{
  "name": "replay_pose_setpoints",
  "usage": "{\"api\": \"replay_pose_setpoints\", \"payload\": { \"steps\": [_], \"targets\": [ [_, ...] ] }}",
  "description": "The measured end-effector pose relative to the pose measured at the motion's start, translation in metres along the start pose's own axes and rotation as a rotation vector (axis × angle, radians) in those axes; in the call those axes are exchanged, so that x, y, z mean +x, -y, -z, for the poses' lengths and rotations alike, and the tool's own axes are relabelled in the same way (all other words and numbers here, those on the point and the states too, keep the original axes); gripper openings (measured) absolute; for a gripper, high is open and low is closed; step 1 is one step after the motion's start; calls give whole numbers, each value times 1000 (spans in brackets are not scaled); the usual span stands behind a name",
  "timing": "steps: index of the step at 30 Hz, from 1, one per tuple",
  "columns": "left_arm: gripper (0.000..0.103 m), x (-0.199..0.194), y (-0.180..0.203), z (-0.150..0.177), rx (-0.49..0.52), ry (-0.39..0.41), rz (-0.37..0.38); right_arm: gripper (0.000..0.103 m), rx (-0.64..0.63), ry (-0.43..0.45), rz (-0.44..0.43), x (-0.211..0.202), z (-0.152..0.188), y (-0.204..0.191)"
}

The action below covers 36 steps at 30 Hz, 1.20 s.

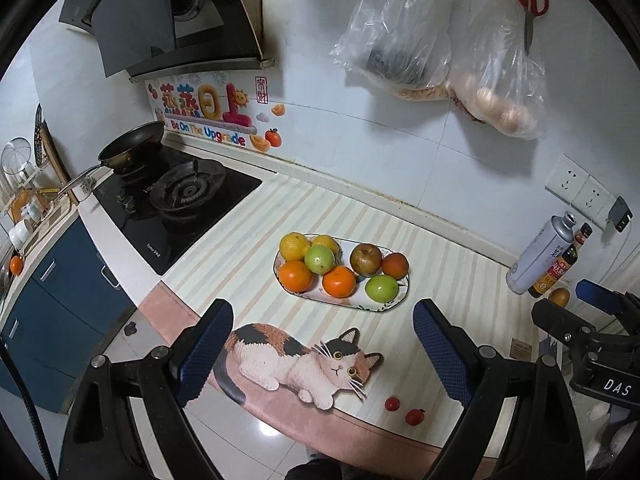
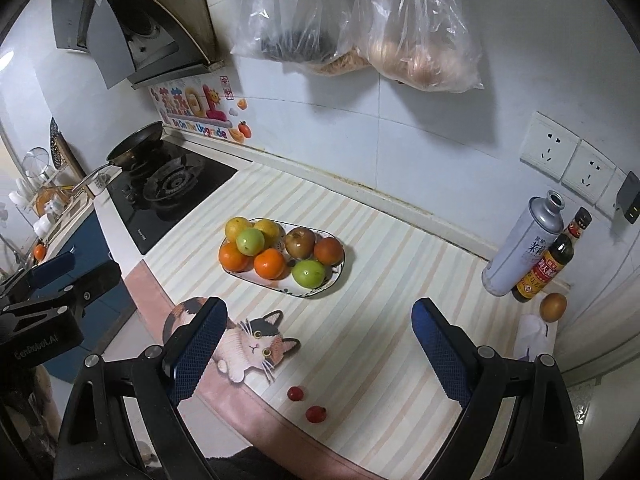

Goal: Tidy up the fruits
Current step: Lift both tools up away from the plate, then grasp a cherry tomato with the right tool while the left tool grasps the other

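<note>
The left claw (image 1: 322, 354) is held wide open above the near edge of the bench (image 1: 460, 280), with nothing between its blue-padded fingers (image 1: 206, 354). The right claw (image 2: 320, 350) is likewise spread wide and empty, raised over the same edge, and its side is seen at the right of the left wrist view. Below both claws a striped mat (image 2: 380, 280) printed with a calico cat (image 1: 304, 364) is laid over the bench. Two small red fruits (image 2: 296, 393) are found near the front rim of the mat, close together but apart. Further back, an oval plate (image 1: 384, 307) is set on the mat, and the fruit is piled on it: two yellow citrus (image 1: 295, 246), two oranges (image 1: 339, 281), two green apples (image 1: 381, 288), a brownish apple (image 1: 365, 259) and a reddish fruit (image 1: 395, 265), all touching their neighbours. At the right, beside the wall, a silver canister (image 2: 520, 250) and a dark sauce bottle (image 2: 554, 258) are stood together, with a single brown round fruit (image 2: 553, 307) just in front of them. To the left a black gas hob (image 1: 176, 208) carrying a frying pan (image 1: 132, 146) is seen, and two clear plastic bags (image 2: 348, 20) are hung on the tiled wall above.
</note>
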<state>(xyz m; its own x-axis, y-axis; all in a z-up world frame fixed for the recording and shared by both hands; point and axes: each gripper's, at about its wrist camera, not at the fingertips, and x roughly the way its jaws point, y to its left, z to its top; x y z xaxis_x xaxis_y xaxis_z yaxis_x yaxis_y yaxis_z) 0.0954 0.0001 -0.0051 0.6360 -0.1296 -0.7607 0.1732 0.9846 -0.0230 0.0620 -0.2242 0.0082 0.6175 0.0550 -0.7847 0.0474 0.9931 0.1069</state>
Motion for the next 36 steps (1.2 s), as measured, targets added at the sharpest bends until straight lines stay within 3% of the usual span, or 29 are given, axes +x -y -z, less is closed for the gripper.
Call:
{"api": "replay_pose_setpoints", "payload": {
  "steps": [16,19,25,27,29,36],
  "targets": [
    [92,-4,3,12,1,-11,-8,96,42,-8,-52,-2,4,6],
    [103,9,4,14,0,-28,-17,96,59,-75,-65,20,12,11],
    [103,67,11,39,57,-155,-103,95,121,-352,-96,119,69,29],
    [103,95,13,54,85,-225,-131,87,147,-436,-118,154,97,35],
    [103,122,14,69,102,-300,-139,73,162,-514,-138,184,122,36],
    [103,187,18,117,109,-513,-116,55,161,-633,-174,242,177,27]
  ]
}}
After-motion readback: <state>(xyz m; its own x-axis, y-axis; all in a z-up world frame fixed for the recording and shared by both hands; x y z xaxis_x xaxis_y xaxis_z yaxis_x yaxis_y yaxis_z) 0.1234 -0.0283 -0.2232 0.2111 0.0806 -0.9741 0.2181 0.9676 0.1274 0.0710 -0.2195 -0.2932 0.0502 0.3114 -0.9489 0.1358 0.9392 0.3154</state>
